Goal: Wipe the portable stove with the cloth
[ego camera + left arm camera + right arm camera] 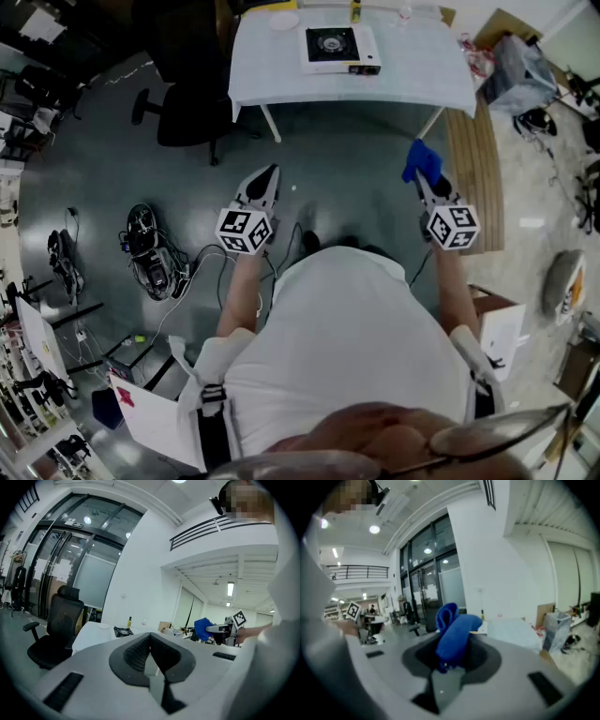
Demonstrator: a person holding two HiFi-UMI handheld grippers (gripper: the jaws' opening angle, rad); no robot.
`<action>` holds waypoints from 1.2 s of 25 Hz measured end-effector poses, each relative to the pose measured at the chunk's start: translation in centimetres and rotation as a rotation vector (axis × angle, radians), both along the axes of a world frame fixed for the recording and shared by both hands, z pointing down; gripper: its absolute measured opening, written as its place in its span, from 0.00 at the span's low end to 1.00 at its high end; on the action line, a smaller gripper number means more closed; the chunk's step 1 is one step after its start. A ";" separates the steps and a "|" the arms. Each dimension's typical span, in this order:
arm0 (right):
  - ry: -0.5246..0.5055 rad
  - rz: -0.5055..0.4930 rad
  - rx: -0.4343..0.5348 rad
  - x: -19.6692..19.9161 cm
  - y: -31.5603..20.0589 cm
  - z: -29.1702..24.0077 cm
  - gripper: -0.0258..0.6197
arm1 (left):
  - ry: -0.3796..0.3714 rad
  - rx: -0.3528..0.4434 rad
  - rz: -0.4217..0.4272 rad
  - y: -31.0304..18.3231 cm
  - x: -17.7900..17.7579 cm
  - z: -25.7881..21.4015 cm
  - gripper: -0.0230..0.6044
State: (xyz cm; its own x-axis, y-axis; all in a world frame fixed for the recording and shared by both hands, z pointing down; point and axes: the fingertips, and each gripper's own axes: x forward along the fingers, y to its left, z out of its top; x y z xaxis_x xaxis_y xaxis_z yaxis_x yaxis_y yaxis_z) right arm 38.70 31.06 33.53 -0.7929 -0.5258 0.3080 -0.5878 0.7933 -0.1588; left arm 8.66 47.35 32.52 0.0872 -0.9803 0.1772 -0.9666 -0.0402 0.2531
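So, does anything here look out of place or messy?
Nothing much stands out. The stove sits flat on the table, with no spills visible. The cloth is bunched in the jaws of the right gripper. A tangle of cables lies on the floor.

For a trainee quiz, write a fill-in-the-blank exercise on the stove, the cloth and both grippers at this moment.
1. The right gripper is shut on a cloth whose colour is ____.
2. The left gripper is shut and holds ____.
3. Neither gripper touches the portable stove, which stands on the white ____.

Missing words: blue; nothing; table.
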 end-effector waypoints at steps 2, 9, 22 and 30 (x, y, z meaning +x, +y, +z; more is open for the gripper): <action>0.000 0.005 -0.004 -0.1 0.1 0.0 0.23 | 0.004 -0.001 0.003 0.0 0.0 0.0 0.09; 0.003 0.008 -0.004 -0.5 -0.1 -0.2 0.23 | 0.007 -0.006 0.017 -0.5 -0.2 0.0 0.09; 0.000 0.028 -0.017 -2.4 0.1 0.2 0.23 | 0.023 -0.029 0.045 -1.0 -1.9 1.5 0.09; 0.009 0.053 -0.014 -4.5 1.6 0.4 0.23 | 0.030 -0.021 0.082 -0.5 -4.5 1.9 0.09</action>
State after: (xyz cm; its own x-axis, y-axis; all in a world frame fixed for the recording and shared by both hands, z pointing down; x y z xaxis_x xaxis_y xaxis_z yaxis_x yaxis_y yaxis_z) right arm 34.23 32.61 33.94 -0.7613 -0.5625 0.3226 -0.6303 0.7588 -0.1644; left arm 4.14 46.84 34.40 0.1725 -0.9658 0.1934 -0.9521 -0.1133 0.2839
